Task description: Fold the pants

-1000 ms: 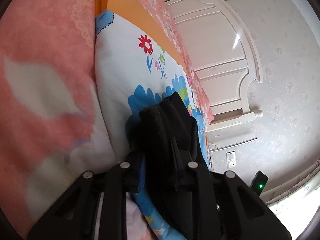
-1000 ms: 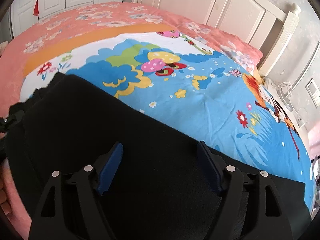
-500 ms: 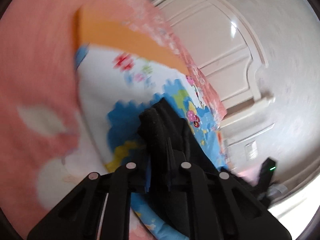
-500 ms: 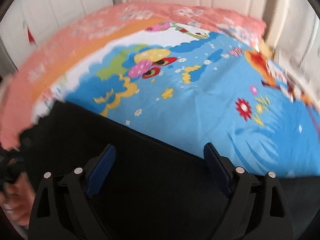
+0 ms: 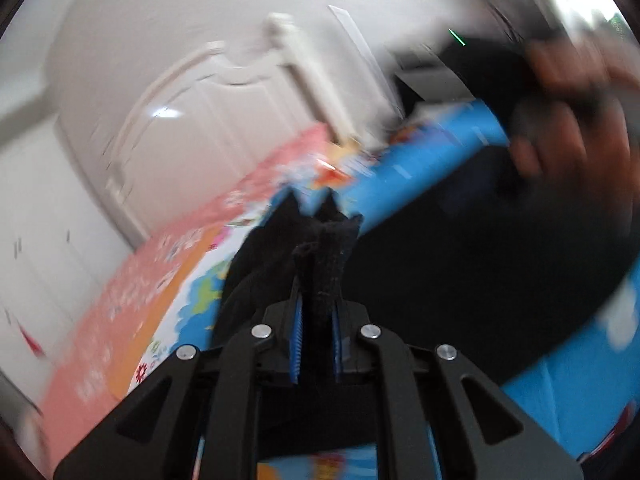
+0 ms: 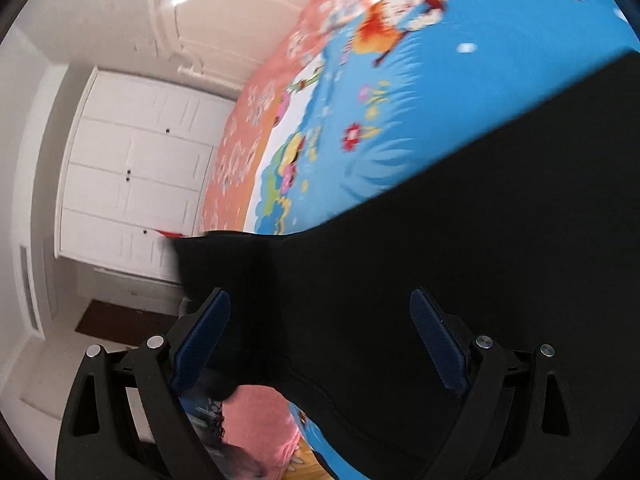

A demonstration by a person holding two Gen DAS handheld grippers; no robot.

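Black pants [image 6: 460,240] lie spread over a bright cartoon-print bedspread [image 6: 400,100]. My left gripper [image 5: 318,312] is shut on a bunched edge of the black pants [image 5: 328,248], which stands up between the blue pads. The rest of the dark cloth [image 5: 480,260] trails off to the right in that view. My right gripper [image 6: 320,328] is open, its blue fingers [image 6: 436,340] wide apart just above the pants; nothing is between them. At the left wrist view's upper right a blurred hand [image 5: 568,120] holds the other gripper's handle.
A cream headboard [image 5: 224,120] stands behind the bed, with a pink floral border [image 5: 132,292] along the bedspread's edge. White wardrobe doors [image 6: 132,184] and a strip of floor [image 6: 52,380] show left of the bed in the right wrist view.
My left gripper has swung up and round with the pants edge still clamped, so the view now faces the headboard. The right gripper has rolled sideways over the pants and stayed open.
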